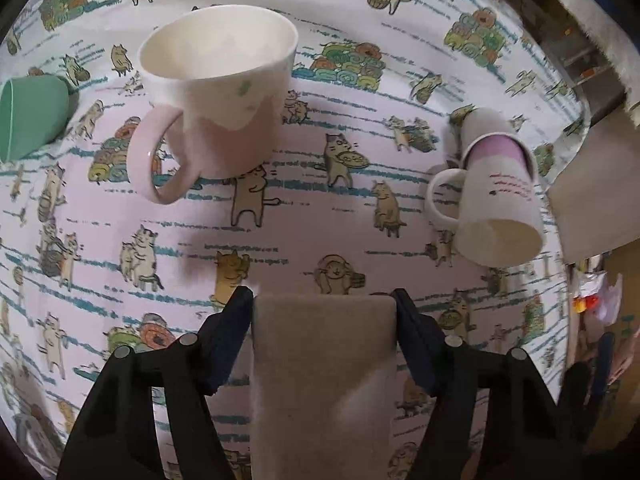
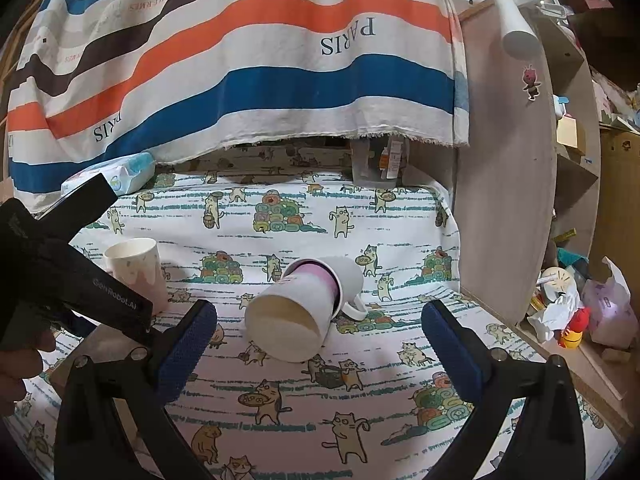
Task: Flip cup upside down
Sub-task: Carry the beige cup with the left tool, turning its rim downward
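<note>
Fingers of the left gripper (image 1: 324, 300) pinch a grey-brown block (image 1: 322, 376) from both sides, while the right gripper (image 2: 320, 316) hangs with its blue pads spread wide and nothing between them, facing the mouth of the white-and-purple cup (image 2: 296, 312) that lies on its side on the cat-print cloth (image 2: 360, 400), handle toward the right. Farther off, a pink mug (image 1: 216, 100) stands upright and a green cup (image 1: 28, 116) lies tipped at the left edge. The lying cup could roll off the pads if gripped across its round wall, and a careless swing might knock the pink mug.
</note>
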{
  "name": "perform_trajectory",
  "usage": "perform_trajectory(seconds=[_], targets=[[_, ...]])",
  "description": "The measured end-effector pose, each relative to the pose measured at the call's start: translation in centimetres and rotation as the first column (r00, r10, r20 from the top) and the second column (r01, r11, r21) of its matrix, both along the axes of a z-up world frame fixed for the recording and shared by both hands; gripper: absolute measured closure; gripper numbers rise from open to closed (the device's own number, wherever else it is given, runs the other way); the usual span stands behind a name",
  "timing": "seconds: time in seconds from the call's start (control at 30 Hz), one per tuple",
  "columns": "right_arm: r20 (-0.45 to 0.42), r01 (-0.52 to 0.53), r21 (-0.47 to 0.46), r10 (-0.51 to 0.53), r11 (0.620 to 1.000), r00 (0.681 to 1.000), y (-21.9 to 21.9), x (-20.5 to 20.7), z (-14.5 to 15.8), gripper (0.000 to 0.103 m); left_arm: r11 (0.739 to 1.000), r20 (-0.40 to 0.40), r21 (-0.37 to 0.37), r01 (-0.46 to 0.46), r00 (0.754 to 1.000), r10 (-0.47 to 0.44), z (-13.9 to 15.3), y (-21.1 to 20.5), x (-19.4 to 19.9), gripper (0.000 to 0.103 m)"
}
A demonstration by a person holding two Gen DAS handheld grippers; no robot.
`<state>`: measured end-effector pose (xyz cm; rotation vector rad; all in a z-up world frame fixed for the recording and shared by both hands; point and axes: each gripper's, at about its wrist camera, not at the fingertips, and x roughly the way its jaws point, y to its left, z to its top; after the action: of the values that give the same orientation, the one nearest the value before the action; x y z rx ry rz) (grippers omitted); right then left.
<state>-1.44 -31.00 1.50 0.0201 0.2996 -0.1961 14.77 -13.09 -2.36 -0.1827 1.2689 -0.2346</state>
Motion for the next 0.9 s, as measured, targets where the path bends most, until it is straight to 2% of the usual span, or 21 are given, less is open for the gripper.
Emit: perform_trajectory(seconds=[0.03,0.23,0.33,0.47,0.57,0.67,0.83,0.9], targets=[[0.000,0.001,0.000,-0.001,1.000,1.000,0.0,0.0,0.0,0.000,1.000,0.013,-0.012,0.010,1.000,-0.009,0.3,-0.1,-0.3,0.035],[0.007,0.005,-0.001,-0.005,1.000,1.000,-0.1,-0.1,0.1,0.000,0.999,0.139,0.028,0.044,0.989,-0.047,3.2,-0.4,-2.2,0.035],[-0.002,0.002,0.000,-0.002,1.000,1.000,-0.1,-0.1,0.0,0.000,0.995,0.198,0.030,0.093,0.975,-0.097,4.7,-0.6,-3.5,0.036],[-0.005,0.009,0.003,-0.009,1.000,1.000,-0.2,-0.1,0.1,0.000,0.991,0.290,0.074,0.115,0.948,-0.132,6.5,-1.0,-5.3,0.036],[-0.010,0.012,0.005,-0.012,1.000,1.000,-0.3,0.1,0.0,0.000,0.986,0.301,0.075,0.150,0.939,-0.166,6.8,-1.1,-5.8,0.037],[-0.011,0.011,0.003,-0.011,1.000,1.000,-0.3,0.1,0.0,0.000,0.984,0.342,0.120,0.131,0.925,-0.165,7.2,-1.2,-6.3,0.037],[-0.014,0.012,0.005,-0.012,1.000,1.000,-0.3,0.2,0.0,0.000,0.983,0.390,0.154,0.099,0.908,-0.153,7.7,-0.8,-6.5,0.037],[-0.014,0.011,0.006,-0.011,1.000,1.000,-0.3,0.2,0.0,0.000,0.977,0.415,0.201,0.070,0.898,-0.150,7.8,-0.7,-6.6,0.037]])
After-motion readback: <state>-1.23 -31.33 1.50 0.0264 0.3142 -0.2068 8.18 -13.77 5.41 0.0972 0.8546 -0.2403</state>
